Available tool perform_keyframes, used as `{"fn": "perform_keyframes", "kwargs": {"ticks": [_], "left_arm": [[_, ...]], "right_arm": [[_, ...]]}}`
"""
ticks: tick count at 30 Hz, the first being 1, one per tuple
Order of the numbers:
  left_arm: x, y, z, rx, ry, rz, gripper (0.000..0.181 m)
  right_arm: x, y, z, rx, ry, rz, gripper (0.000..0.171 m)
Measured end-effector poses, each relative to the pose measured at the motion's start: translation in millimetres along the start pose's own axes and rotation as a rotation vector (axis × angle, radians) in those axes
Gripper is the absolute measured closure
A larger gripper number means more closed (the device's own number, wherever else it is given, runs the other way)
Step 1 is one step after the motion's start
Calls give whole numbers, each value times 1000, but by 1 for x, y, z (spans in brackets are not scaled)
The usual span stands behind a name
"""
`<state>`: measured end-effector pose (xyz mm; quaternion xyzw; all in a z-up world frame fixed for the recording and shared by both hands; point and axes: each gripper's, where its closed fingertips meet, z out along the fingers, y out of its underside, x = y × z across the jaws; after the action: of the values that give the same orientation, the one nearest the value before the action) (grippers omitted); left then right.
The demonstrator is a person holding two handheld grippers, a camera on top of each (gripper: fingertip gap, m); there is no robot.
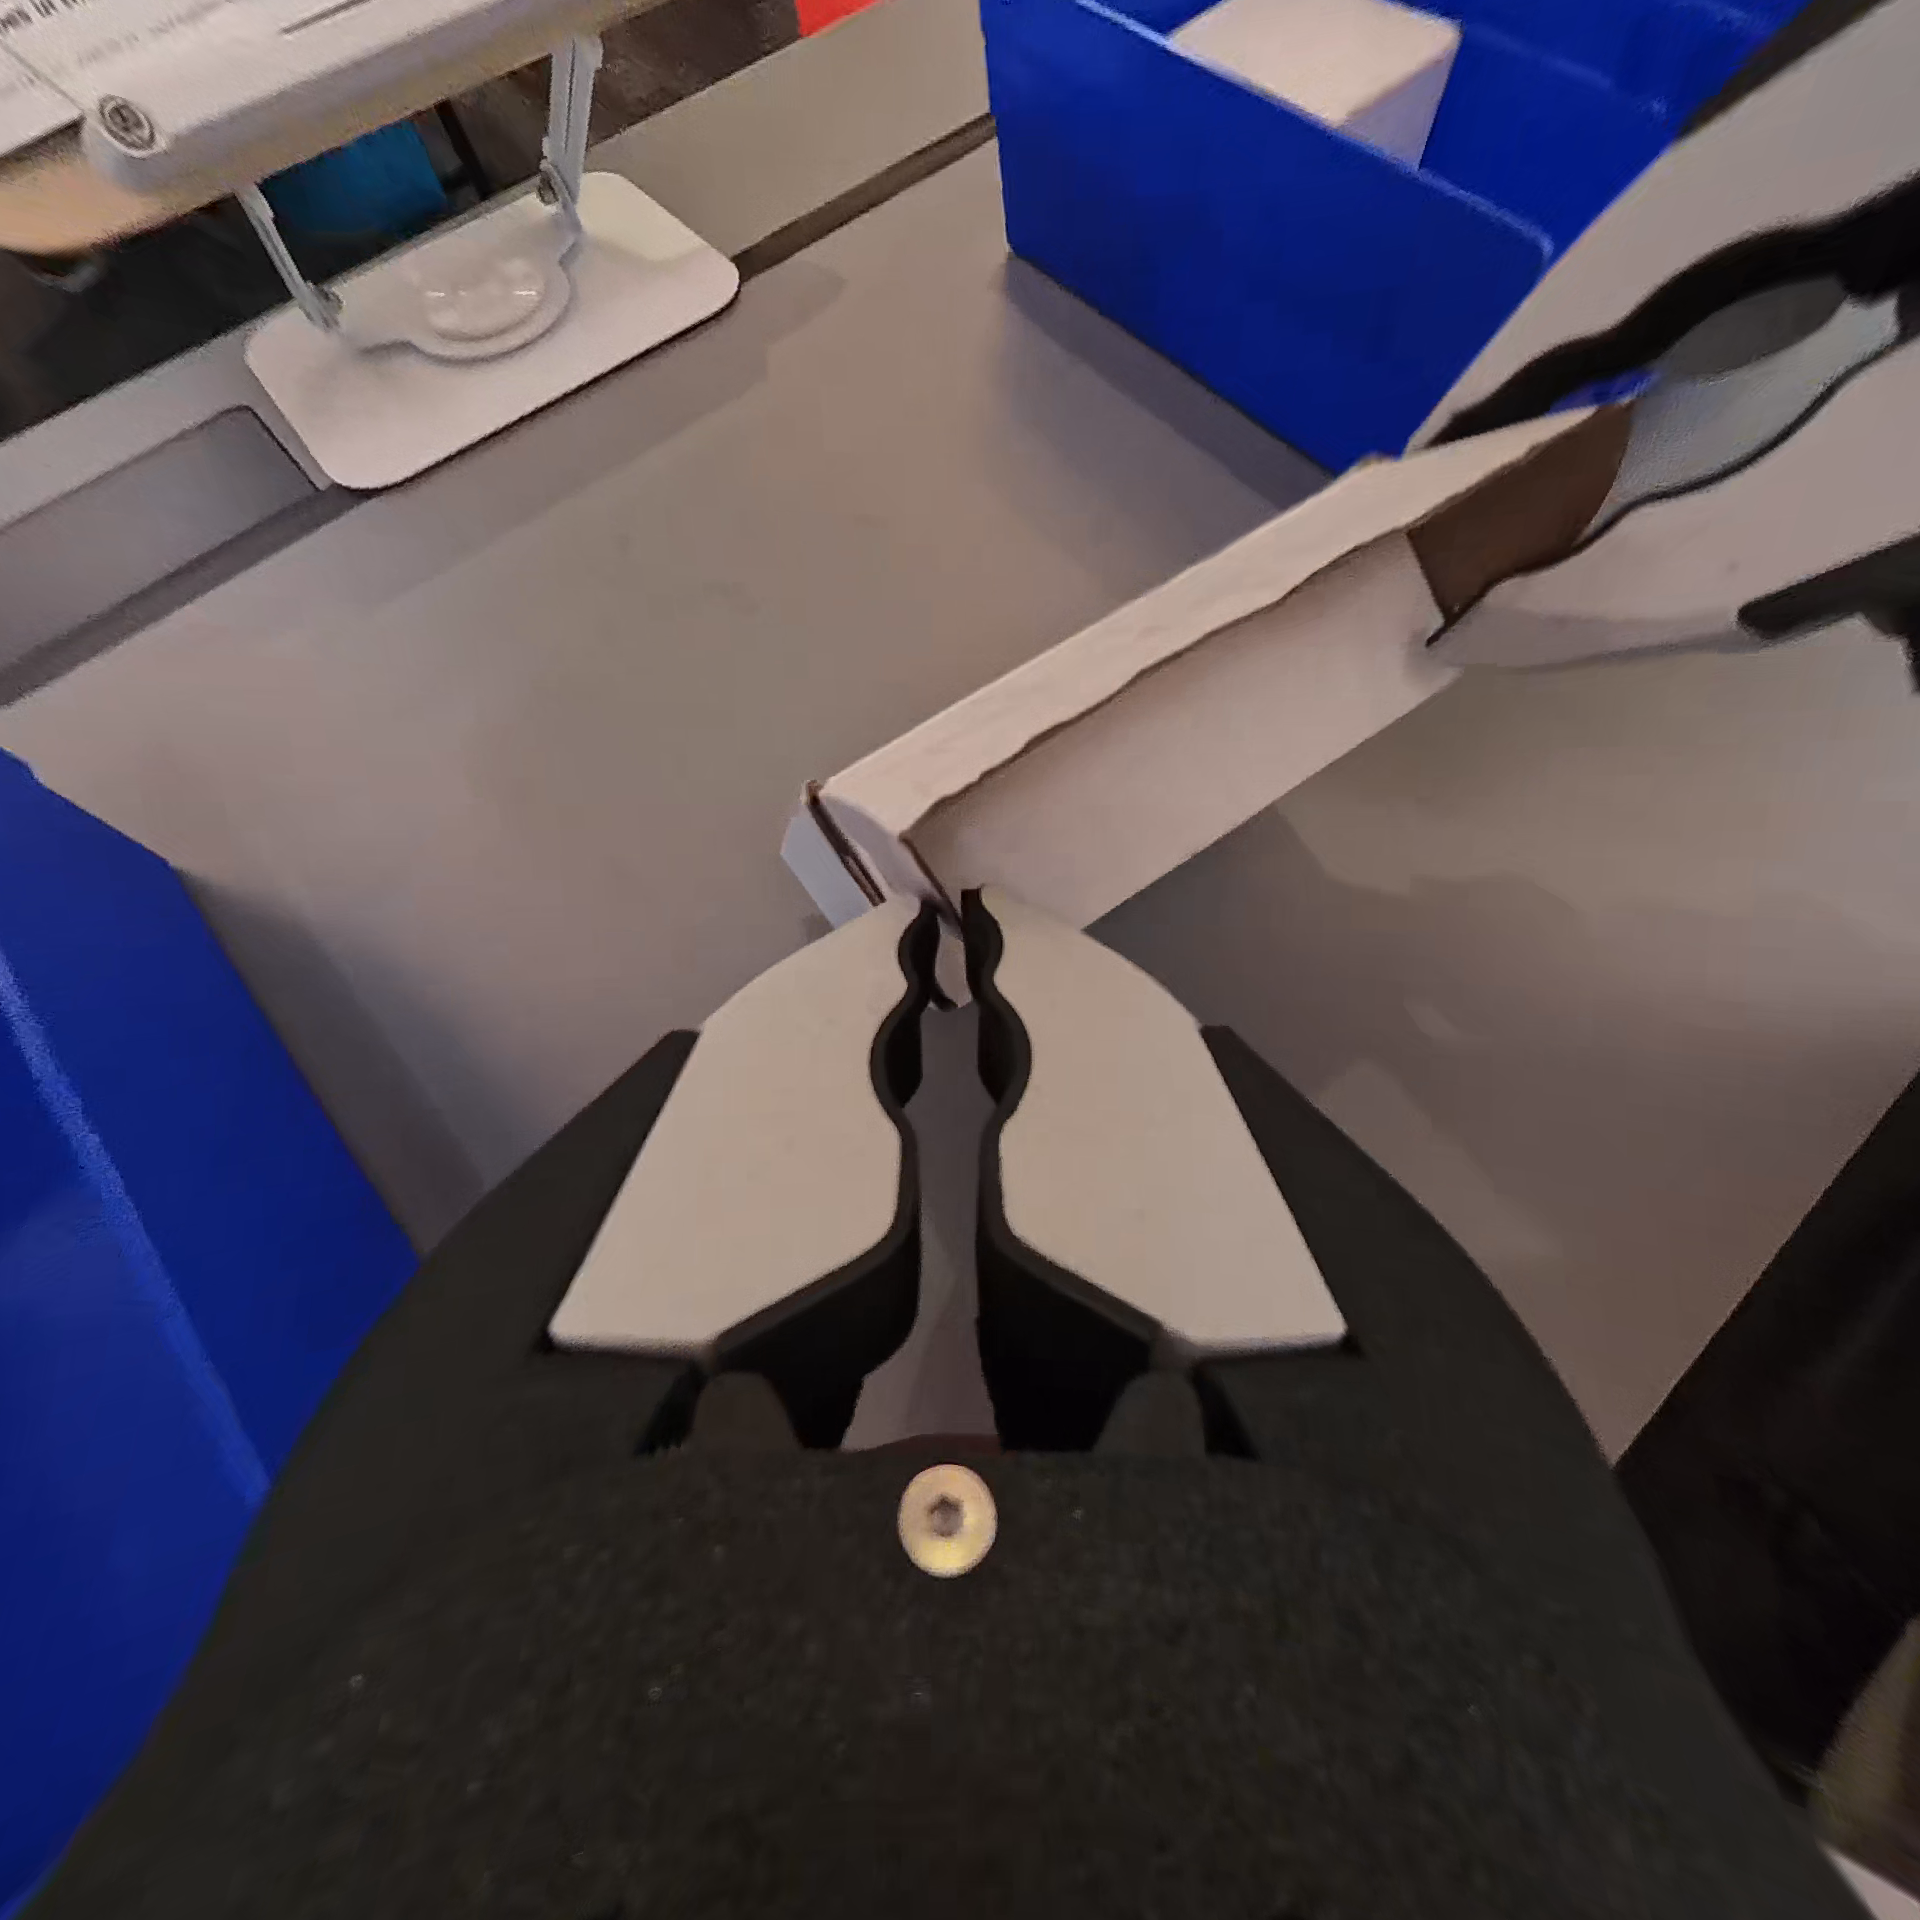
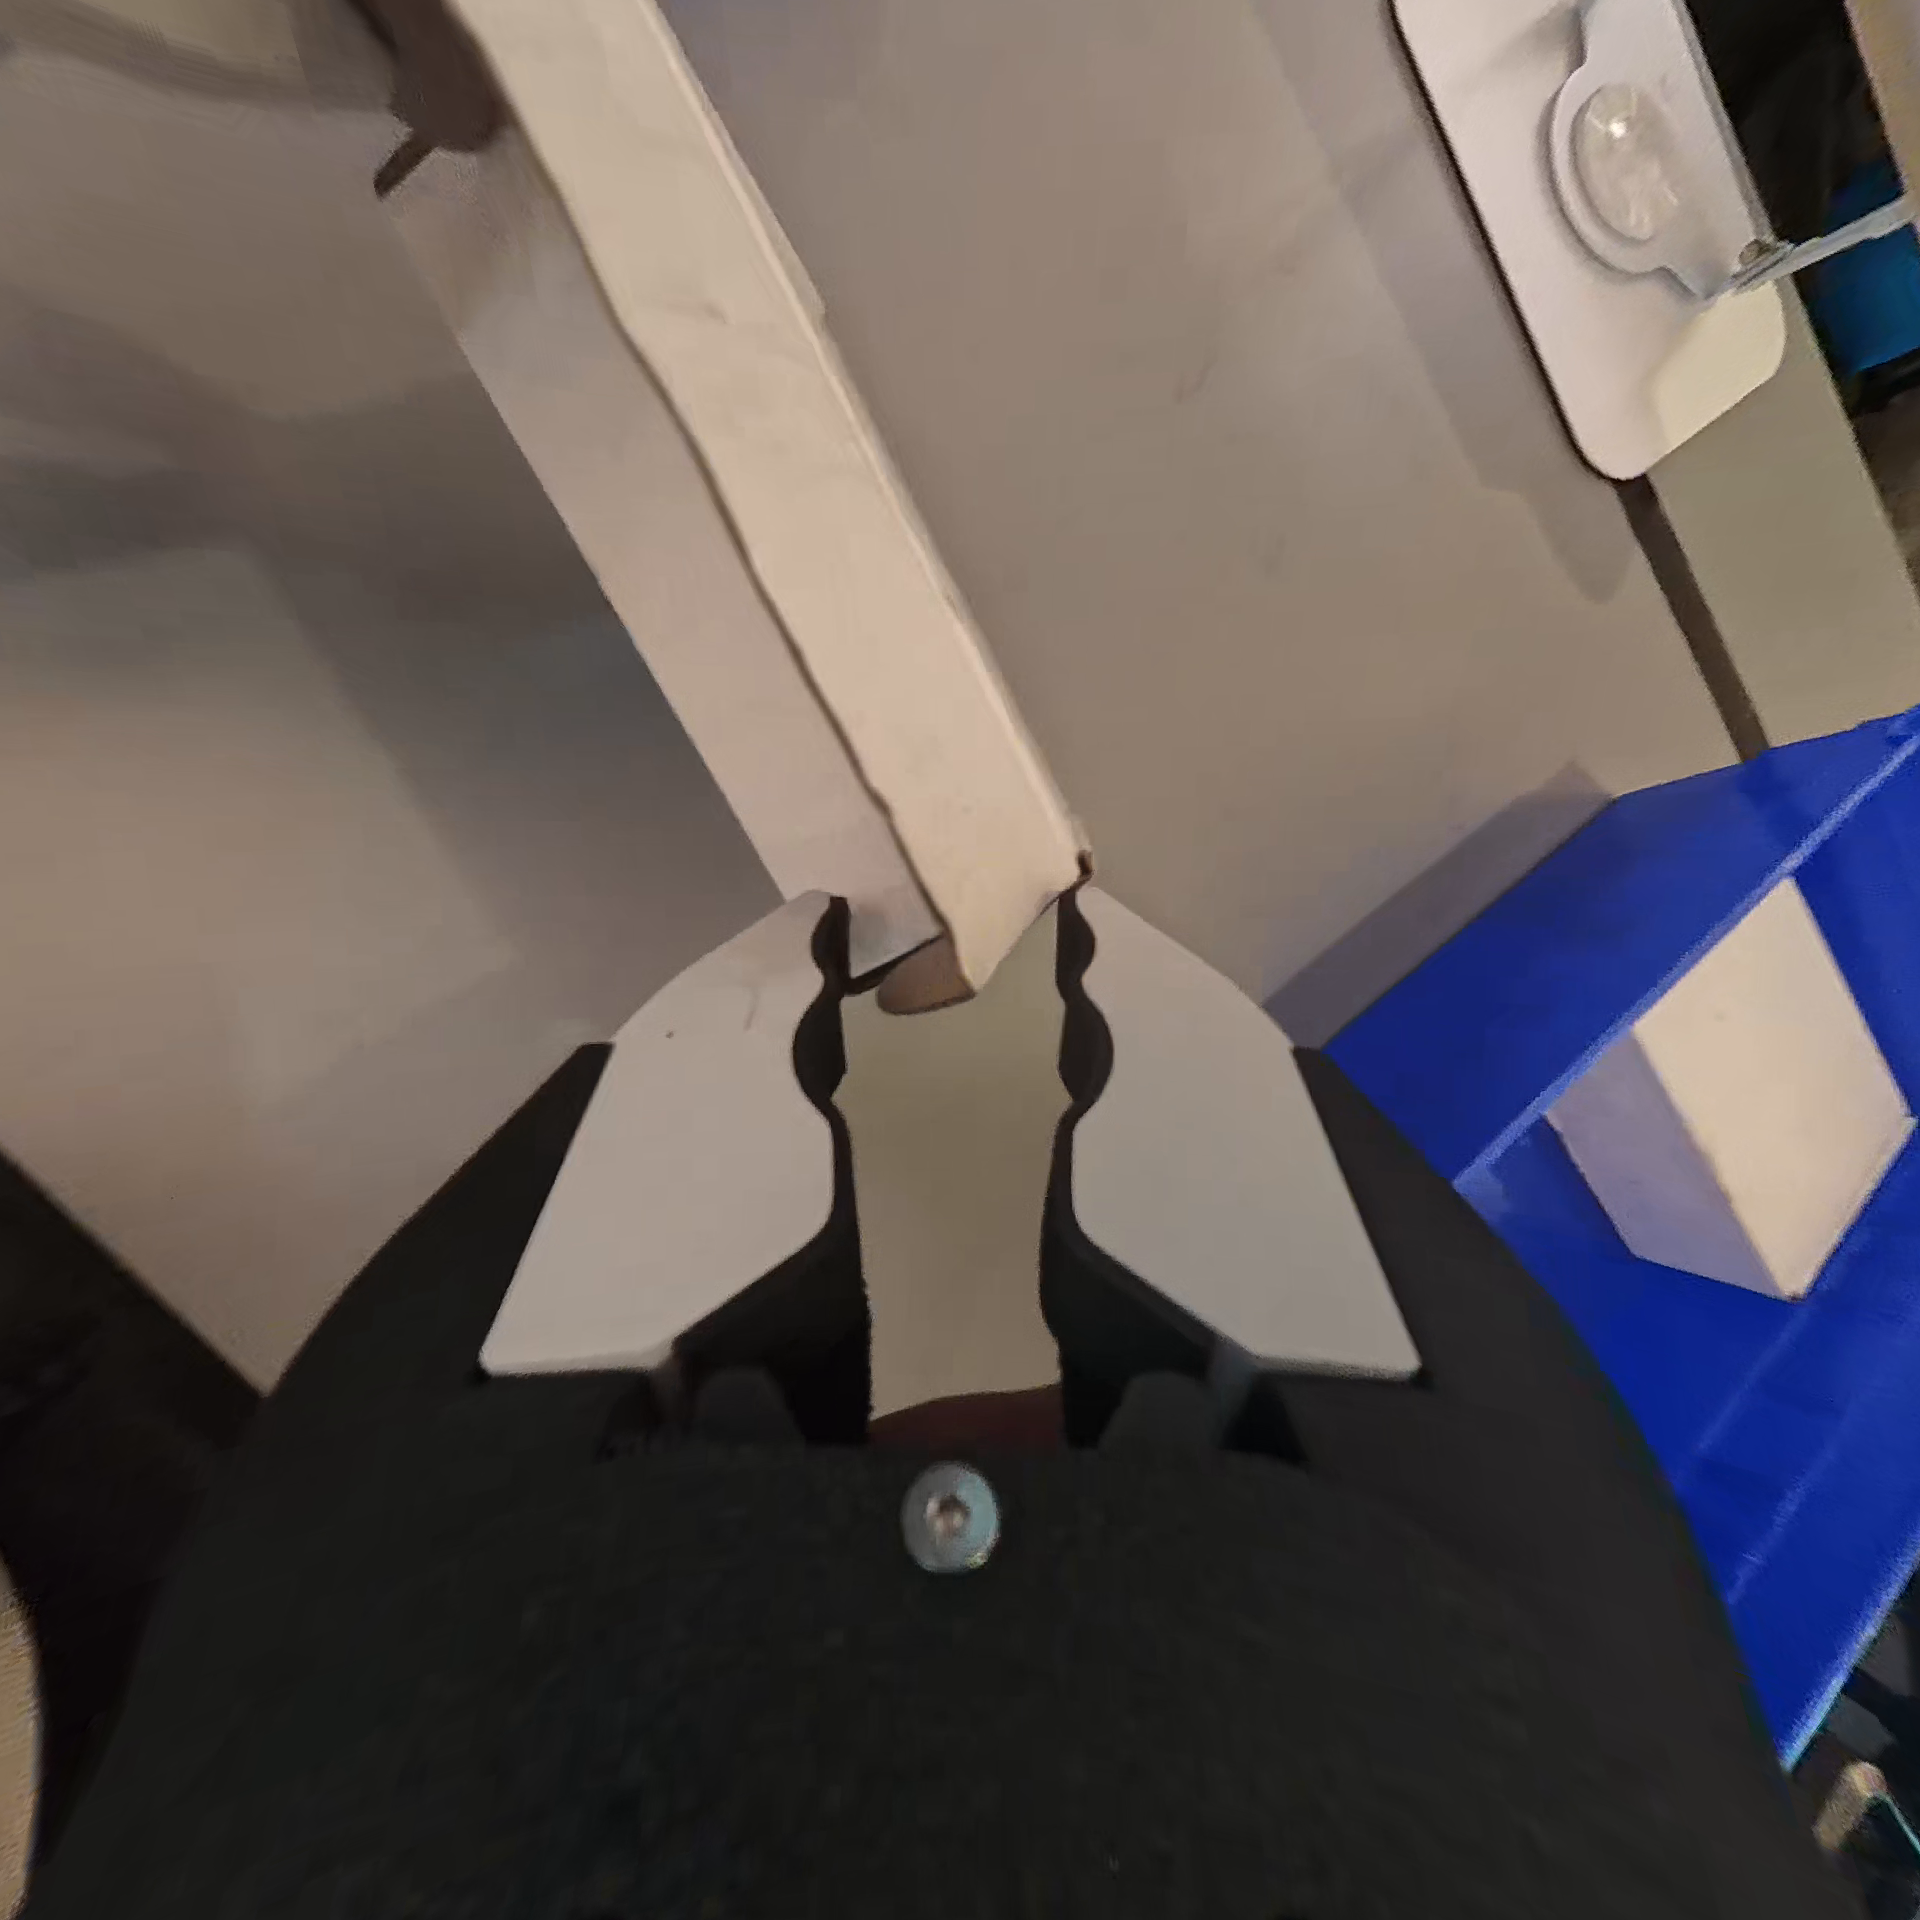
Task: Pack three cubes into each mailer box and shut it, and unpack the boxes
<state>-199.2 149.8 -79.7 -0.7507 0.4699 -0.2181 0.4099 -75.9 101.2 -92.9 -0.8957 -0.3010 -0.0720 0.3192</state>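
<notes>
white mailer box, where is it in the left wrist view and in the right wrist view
Left wrist view: the white mailer box runs from centre to the right edge, near corner pinched in the left tool.
Right wrist view: it slants from top left down to centre, near end between the right tool fingers.
Shared landmark: the blue bin holding a white cube, top right in the left wrist view, right edge in the right wrist view.
</notes>
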Motion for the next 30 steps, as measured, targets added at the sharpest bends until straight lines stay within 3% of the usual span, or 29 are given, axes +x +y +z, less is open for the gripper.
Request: {"fn": "perform_keyframes", "kwargs": {"ticks": [4, 20, 24, 28, 30], "left_arm": [[-9, -8, 10, -7, 81, -67, 177], [-23, -3, 21, -60, 42, -15, 178], [-26, -5, 25, -29, 30, -20, 178], [-27, -7, 27, 3, 43, -43, 177], [-30, -9, 26, 33, 40, -54, 163]], "right_arm": [[13, -4, 6, -17, 15, 15, 133], [27, -13, 16, 63, -3, 103, 141], [31, -14, 15, 131, -10, 100, 126], [37, -9, -7, 249, 43, 94, 126], [42, -12, -18, 342, 39, 157, 131]]}}
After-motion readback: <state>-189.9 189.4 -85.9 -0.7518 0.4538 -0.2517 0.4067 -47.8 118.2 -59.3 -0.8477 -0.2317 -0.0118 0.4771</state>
